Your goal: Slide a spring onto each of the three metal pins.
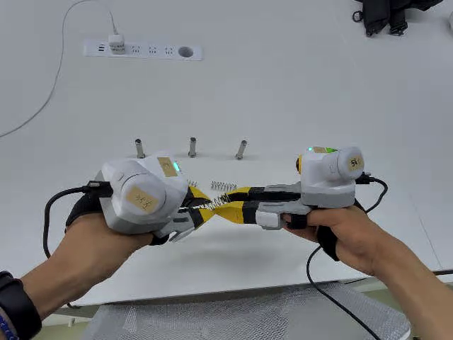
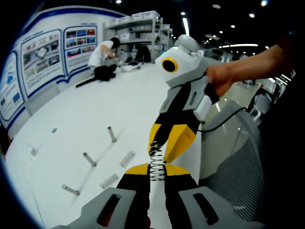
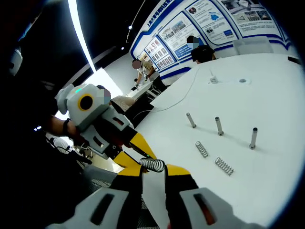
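Note:
Three metal pins stand in a row on the white table. In the left gripper view the pins run down the left. In the right gripper view the pins stand right of centre. My left gripper and right gripper meet tip to tip above the table's near part. Both are shut on one spring held between them. That spring stands between my left jaws, and the spring lies across my right jaw tips. Two loose springs lie in front of the pins.
A white power strip with a plug and cable lies at the far left of the table. A black object sits at the far right corner. Grey mesh runs below the table's front edge. People stand in the background of both gripper views.

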A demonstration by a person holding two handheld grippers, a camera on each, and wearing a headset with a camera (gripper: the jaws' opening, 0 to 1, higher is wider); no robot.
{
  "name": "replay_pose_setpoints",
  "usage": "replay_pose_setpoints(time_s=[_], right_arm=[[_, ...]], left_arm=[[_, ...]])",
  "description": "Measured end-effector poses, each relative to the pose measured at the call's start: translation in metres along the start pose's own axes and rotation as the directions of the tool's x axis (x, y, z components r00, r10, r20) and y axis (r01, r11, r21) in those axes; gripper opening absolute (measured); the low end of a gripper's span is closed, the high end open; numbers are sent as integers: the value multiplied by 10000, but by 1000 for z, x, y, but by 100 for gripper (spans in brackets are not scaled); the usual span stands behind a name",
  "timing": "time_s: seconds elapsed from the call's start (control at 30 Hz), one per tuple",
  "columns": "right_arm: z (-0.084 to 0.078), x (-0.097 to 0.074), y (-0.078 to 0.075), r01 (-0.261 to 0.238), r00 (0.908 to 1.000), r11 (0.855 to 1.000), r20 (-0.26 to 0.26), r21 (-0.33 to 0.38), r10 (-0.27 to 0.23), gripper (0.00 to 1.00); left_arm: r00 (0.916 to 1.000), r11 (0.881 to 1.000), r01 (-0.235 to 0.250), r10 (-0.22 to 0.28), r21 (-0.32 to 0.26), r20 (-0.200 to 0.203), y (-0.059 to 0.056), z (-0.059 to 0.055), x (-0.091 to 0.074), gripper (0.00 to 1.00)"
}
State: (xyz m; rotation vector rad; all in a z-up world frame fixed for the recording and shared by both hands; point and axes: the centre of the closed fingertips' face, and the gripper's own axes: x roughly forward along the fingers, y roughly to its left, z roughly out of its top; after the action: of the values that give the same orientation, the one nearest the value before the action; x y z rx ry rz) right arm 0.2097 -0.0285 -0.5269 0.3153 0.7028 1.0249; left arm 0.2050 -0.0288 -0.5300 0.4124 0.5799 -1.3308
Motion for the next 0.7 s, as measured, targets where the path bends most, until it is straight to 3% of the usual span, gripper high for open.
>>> replay_pose_setpoints(time_s=[0.3, 0.5, 0.7], right_arm=[[8, -2, 13, -682, 9974, 9973, -233, -268, 675, 12], [10, -1, 13, -616, 9974, 9967, -416, -533, 594, 12], [21, -3, 15, -361, 9966, 9907, -778, -1310, 260, 12]], left_arm=[[9993, 9989, 355, -358, 311, 86, -4, 1, -2, 10], [9992, 9988, 382, -386, 294, 110, -1, 2, -3, 10], [9986, 9984, 436, -446, 351, 284, 3, 9, -6, 10]])
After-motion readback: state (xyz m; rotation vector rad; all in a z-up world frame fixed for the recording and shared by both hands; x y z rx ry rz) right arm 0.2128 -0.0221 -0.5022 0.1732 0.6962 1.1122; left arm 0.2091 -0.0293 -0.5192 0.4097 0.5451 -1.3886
